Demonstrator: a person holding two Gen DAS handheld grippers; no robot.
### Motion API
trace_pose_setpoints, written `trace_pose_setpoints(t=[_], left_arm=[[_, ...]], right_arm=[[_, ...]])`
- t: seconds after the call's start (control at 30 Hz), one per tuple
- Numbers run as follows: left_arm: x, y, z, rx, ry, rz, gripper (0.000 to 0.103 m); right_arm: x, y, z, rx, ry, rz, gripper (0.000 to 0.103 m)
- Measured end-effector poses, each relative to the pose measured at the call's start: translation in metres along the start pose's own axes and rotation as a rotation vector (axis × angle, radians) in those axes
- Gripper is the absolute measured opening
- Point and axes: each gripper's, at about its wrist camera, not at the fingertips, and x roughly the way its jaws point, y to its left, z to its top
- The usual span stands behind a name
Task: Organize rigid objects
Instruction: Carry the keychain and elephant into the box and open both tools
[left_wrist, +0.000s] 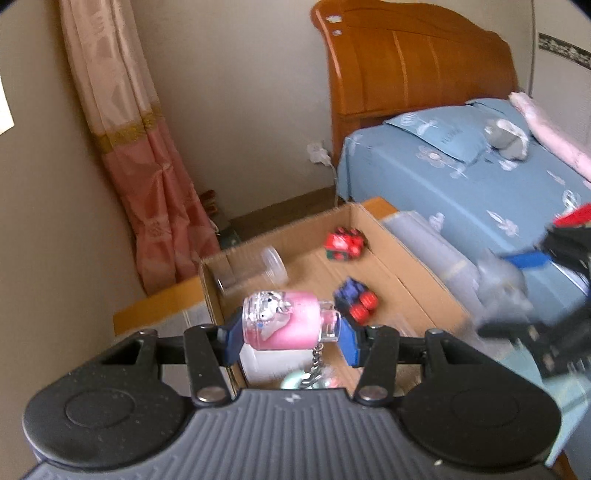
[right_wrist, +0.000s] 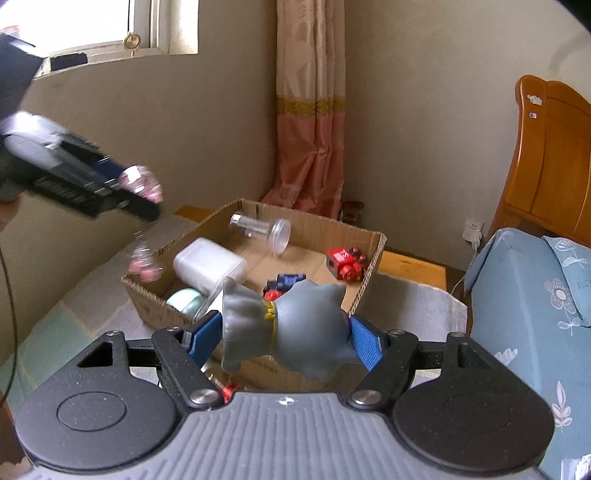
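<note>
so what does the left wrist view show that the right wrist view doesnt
Only the left wrist view shows the left gripper shut on the pink bottle keychain, the pillow and a grey plush on the bed.

Only the right wrist view shows the right gripper shut on the grey figurine, the window and the white container in the box.

Both show the cardboard box, the red toy car, the blue toy car, the clear jar, the curtain and the headboard.
</note>
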Motion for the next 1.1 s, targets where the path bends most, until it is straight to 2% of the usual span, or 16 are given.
trace_pose_setpoints(t=[0.17,0.27,0.43,0.5,0.53,0.6,0.63,0.7,0.87,1.1], left_arm=[[0.041,0.010,0.028,-0.020,-0.010,0.041,0.050],[0.070,0.015,0.036,-0.034,0.021,0.053,0.050],[0.106,0.024,0.032,-0.073,0.071,0.060,0.050],[0.114,0.028,0.025,-0.086,0.095,0.059,0.055],[0.115,0.028,0.022,-0.090,0.095,0.058,0.058],[0.113,0.029,0.017,-0.088,0.091,0.059,0.088],[0.110,0.028,0.013,-0.084,0.080,0.069,0.092],[0.103,0.029,0.009,-0.077,0.061,0.078,0.093],[0.078,0.029,-0.004,-0.075,0.079,0.084,0.094],[0.040,0.017,-0.027,-0.030,0.053,0.092,0.098]], right_arm=[[0.014,-0.005,0.010,0.000,0.007,0.000,0.079],[0.022,-0.009,0.013,-0.001,0.016,-0.005,0.079],[0.033,-0.012,0.016,-0.010,0.033,-0.011,0.079],[0.037,-0.013,0.017,-0.016,0.040,-0.008,0.079],[0.039,-0.013,0.018,-0.019,0.043,-0.006,0.079],[0.042,-0.012,0.019,-0.029,0.051,-0.009,0.079],[0.044,-0.012,0.020,-0.034,0.054,-0.011,0.079],[0.046,-0.013,0.021,-0.042,0.059,-0.015,0.079],[0.052,-0.018,0.025,-0.078,0.075,-0.012,0.079],[0.066,-0.015,0.028,-0.190,0.109,0.012,0.079]])
